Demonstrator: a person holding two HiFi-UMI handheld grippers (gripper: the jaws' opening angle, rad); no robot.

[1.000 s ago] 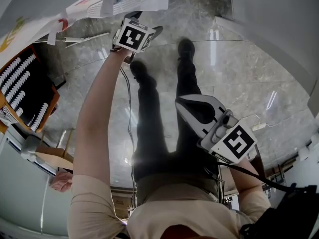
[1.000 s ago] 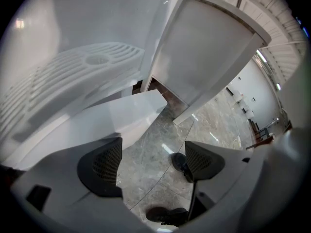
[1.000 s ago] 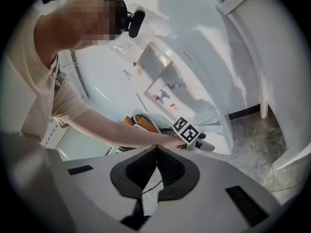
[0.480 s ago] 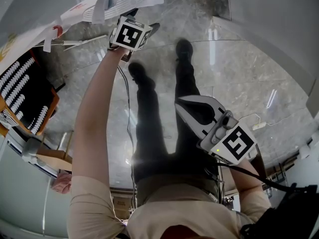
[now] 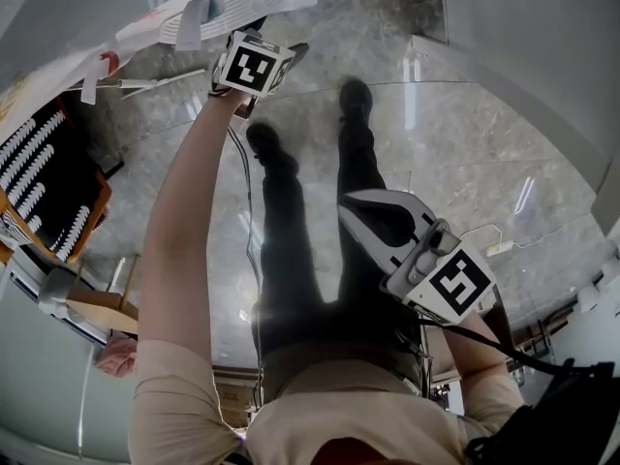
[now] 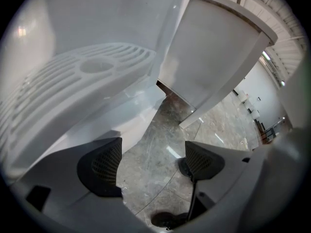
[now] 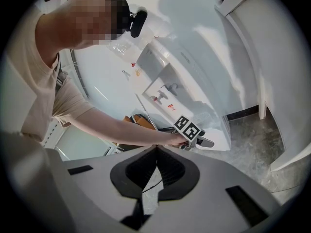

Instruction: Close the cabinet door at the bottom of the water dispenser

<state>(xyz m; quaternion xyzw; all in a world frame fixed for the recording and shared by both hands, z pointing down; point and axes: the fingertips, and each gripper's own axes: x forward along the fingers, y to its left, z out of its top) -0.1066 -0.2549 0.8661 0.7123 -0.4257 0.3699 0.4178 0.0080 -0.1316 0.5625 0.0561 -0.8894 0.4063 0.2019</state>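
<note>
Dispenser [image 6: 112, 13] white, drip tray [image 6: 73, 86] slotted.

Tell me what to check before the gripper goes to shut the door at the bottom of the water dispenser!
1. Is the left gripper open with nothing between its jaws? Ok.
2. Is the left gripper close to the water dispenser? Ok, it is near the drip tray.
3. Is the right gripper out of the way? Ok, it is shut, empty and held by the person's hip.
4. Is the cabinet door in sight? Cannot tell, no view shows it clearly.
5. How far open is the cabinet door? Cannot tell.
</note>
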